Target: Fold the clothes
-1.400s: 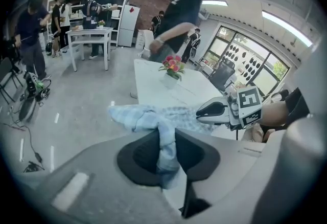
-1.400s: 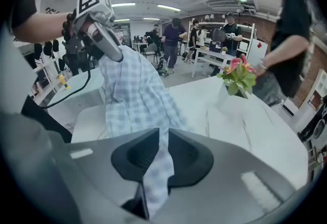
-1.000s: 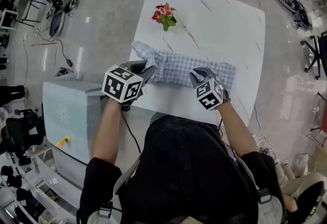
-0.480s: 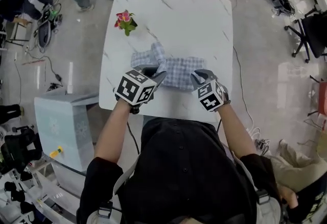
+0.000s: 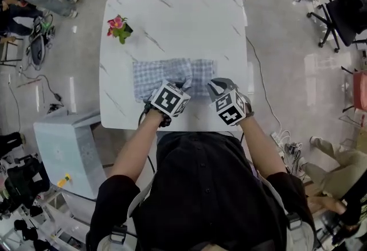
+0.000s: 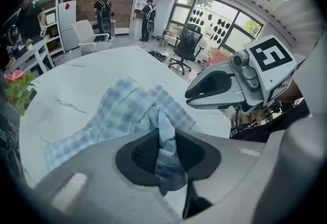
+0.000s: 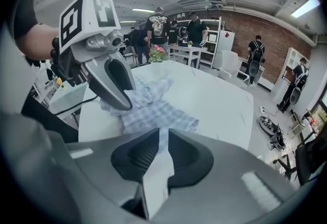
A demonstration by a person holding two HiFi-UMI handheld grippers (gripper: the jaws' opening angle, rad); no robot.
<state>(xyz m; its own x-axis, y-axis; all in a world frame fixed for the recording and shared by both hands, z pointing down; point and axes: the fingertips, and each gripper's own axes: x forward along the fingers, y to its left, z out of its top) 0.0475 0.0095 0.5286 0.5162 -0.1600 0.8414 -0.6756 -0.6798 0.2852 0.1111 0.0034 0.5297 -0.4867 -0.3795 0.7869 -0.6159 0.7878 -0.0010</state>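
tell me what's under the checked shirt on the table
Only the white table shows, all around the checked shirt. Nothing sticks out from beneath it, but the part the cloth covers is hidden.

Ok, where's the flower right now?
In the head view the flower sits on the table's far-left part, beyond the shirt's left end and apart from it.
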